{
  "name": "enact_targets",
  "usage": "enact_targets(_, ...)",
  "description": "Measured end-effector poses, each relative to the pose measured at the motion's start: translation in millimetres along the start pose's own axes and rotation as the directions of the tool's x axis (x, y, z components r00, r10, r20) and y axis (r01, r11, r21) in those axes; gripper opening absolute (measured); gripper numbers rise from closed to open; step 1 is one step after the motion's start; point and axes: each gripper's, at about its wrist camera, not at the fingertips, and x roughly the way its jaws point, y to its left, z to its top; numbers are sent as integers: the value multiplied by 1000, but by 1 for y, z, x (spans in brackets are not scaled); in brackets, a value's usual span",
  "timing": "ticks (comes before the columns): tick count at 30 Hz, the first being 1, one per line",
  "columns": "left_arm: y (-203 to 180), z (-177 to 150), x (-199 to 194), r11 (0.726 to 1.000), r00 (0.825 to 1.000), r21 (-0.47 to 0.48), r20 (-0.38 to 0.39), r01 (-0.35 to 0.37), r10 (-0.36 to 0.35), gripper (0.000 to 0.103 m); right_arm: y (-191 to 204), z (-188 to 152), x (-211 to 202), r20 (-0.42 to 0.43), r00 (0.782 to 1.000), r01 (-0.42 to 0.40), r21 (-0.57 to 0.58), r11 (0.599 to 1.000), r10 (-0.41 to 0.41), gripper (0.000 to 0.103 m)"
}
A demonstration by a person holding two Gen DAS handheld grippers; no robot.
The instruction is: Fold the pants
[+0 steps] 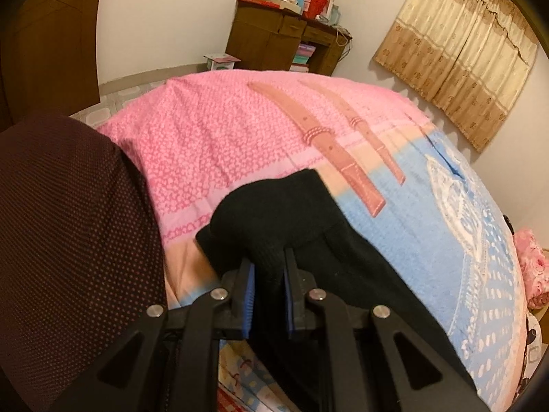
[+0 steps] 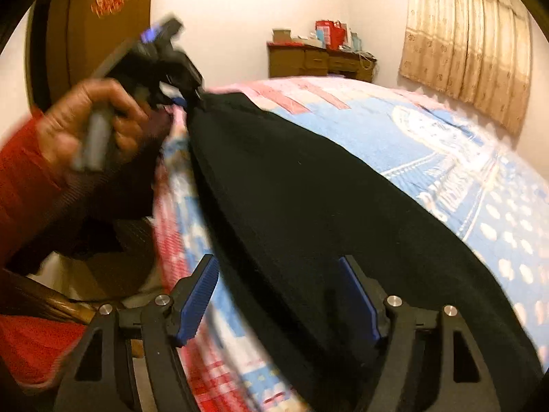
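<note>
Black pants (image 2: 291, 206) stretch along the near edge of a bed with a pink and blue cover (image 2: 446, 144). In the left wrist view my left gripper (image 1: 269, 267) is shut on a bunched end of the black pants (image 1: 274, 213), the cloth pinched between its blue pads. The right wrist view shows that same left gripper (image 2: 187, 99) held by a hand in a red sleeve, gripping the far end of the pants. My right gripper (image 2: 278, 267) stands open, its blue pads (image 2: 199, 295) wide apart over the near part of the pants, not pressing on the cloth.
A dark dotted cloth (image 1: 68, 223) fills the left of the left wrist view. A wooden desk (image 1: 281, 37) piled with boxes stands at the far wall, a beige curtain (image 1: 463, 44) at the right, a brown door (image 1: 51, 34) at the left. A pink floral item (image 1: 532, 261) lies at the bed's right.
</note>
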Motion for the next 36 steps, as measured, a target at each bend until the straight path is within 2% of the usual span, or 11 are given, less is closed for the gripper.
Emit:
enact_targets(2, -3, 2, -2, 1000, 1000, 7, 0, 0, -1, 15, 2, 0, 10, -31, 999, 21, -29, 999, -22, 58)
enact_targets(5, -4, 2, 0, 1000, 1000, 13, -4, -8, 8, 15, 5, -3, 22, -62, 995, 73, -80, 994, -78, 54)
enact_targets(8, -1, 1, 8, 1000, 1000, 5, -25, -19, 19, 15, 7, -2, 25, -61, 987, 142, -128, 982, -151, 23)
enact_targets(10, 1, 2, 13, 1000, 999, -4, -38, -21, 21, 15, 5, 3, 22, -59, 990, 119, -114, 986, -126, 9)
enact_targets(16, 3, 7, 16, 999, 998, 4, -30, -50, 50, 15, 26, 15, 18, -35, 996, 78, -167, 983, -85, 8)
enact_targets(23, 11, -3, 39, 992, 990, 20, -69, -121, 122, 16, 35, -1, 37, -72, 997, 19, -150, 988, -30, 8)
enact_targets(25, 15, -5, 39, 990, 988, 15, -71, -138, 139, 25, 29, -4, 34, -43, 999, -2, -102, 995, -2, 9)
enact_targets(28, 18, 2, 23, 982, 982, -17, -38, -186, 186, 49, 17, 2, 23, -28, 995, -94, -6, 996, 93, 36)
enact_targets(30, 17, 7, 7, 976, 976, -17, 20, -218, 219, 56, 9, 6, 2, 44, 991, -127, 33, 991, 126, 61)
enact_targets(33, 3, 14, -24, 951, 938, 36, 177, -308, 297, 56, -8, 10, -39, 168, 981, -107, 74, 992, 94, 69)
enact_targets(36, -17, 18, -33, 953, 944, 120, 221, -276, 246, 56, -37, 7, -66, 208, 978, -15, 157, 988, -19, 69)
